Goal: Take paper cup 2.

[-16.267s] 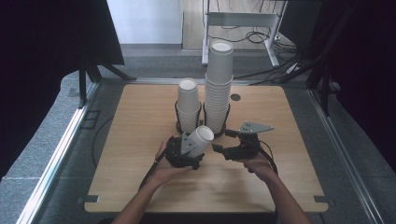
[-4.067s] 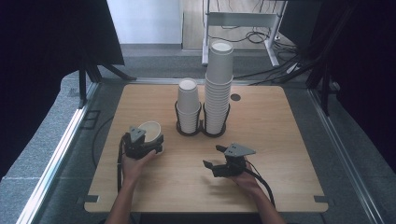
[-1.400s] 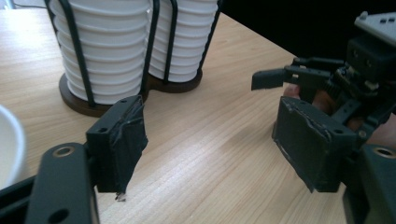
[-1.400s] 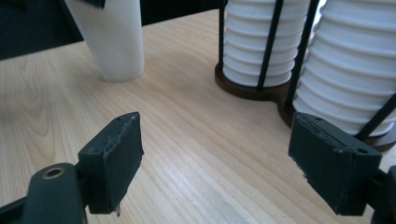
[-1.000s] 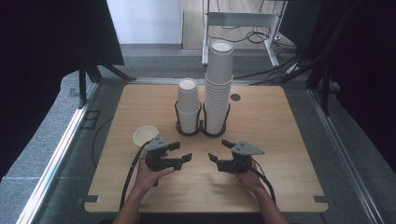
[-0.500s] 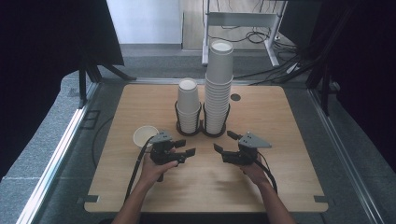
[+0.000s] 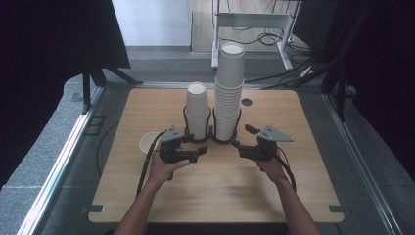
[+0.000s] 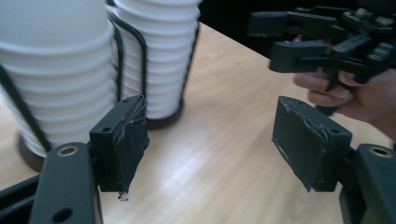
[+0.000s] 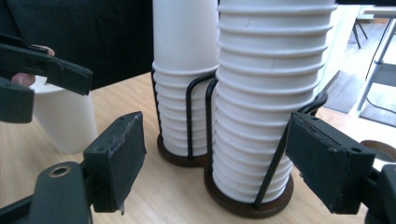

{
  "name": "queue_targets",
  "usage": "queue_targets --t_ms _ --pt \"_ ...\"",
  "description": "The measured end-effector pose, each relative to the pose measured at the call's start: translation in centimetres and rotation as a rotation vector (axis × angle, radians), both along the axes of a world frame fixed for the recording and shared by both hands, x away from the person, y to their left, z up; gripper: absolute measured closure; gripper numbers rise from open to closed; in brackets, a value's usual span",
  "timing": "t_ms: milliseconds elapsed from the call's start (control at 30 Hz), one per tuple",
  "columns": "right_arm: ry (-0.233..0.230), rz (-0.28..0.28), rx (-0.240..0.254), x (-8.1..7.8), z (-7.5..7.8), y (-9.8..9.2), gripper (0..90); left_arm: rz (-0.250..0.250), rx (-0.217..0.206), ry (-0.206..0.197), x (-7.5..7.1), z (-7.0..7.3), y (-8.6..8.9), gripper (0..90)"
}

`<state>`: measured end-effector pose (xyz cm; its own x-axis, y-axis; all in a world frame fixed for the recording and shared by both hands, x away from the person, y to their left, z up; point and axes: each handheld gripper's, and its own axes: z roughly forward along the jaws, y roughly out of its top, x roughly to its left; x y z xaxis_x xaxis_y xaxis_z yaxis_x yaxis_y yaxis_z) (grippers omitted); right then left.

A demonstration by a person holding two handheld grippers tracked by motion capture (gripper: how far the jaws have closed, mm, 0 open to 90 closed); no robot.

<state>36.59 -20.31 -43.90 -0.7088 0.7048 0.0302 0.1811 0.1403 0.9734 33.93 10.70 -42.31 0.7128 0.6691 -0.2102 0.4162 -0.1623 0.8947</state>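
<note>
Forearms come in from the near edge of the wooden table point(image 7: 215, 196), and you hold a gripper in each hand just short of the cup holder. Your left gripper point(image 7: 198, 152) points toward the middle of the table; in the left gripper view its two taped pads point(image 8: 122, 140) stand apart with only bare tabletop between them, so the jaws are open and empty, having just been opening. Your right gripper point(image 7: 241, 149) faces it from the other side, a gap of table between the two tips. In the right gripper view its jaws are spread wide, with nothing pressed between the pads point(image 9: 121, 156); the tall stack only shows beyond them, not touched.

Just left of your left hand, a single paper cup point(image 7: 149, 142) stands upright on the table, mouth up, clear of both grippers. The right gripper view shows it standing apart from the holder.

Directly beyond the gripper tips sits the black wire cup holder point(image 7: 211, 139), with two round bases side by side. Its left ring carries the shorter stack of white paper cups point(image 7: 197, 110); its right ring carries the taller stack point(image 7: 229, 93), which rises well above its neighbour. Both stacks stand upright and nearly touch each other.

Past the stacks, a small dark round hole point(image 7: 246, 102) marks the far part of the tabletop.
</note>
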Motion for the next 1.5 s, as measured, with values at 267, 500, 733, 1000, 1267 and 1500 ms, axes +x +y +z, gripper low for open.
queue_targets --t_ms 267,500,733,1000,1267,1500 --pt "-0.004 -0.007 -0.015 1.4 1.7 0.1 15.1 0.002 0.000 -0.002 1.4 1.4 -0.3 24.4" --pt "0.002 -0.021 -0.027 2.8 3.2 0.2 11.5 0.012 0.037 -0.039 2.4 3.0 -1.3 20.2" --pt "0.014 -0.036 -0.002 4.5 5.1 0.2 4.3 0.011 0.053 -0.067 3.5 4.7 -1.7 19.4" --pt "0.020 -0.047 -0.006 5.7 6.7 1.2 1.0 0.029 0.015 -0.061 4.3 5.9 -1.4 19.5" --pt "0.020 -0.045 -0.010 7.1 7.7 2.2 0.0 0.030 -0.005 -0.084 4.7 7.1 -1.4 18.9" --pt "0.003 -0.071 0.017 8.8 9.1 3.0 0.0 0.021 -0.009 -0.098 4.8 8.1 -1.7 18.6"
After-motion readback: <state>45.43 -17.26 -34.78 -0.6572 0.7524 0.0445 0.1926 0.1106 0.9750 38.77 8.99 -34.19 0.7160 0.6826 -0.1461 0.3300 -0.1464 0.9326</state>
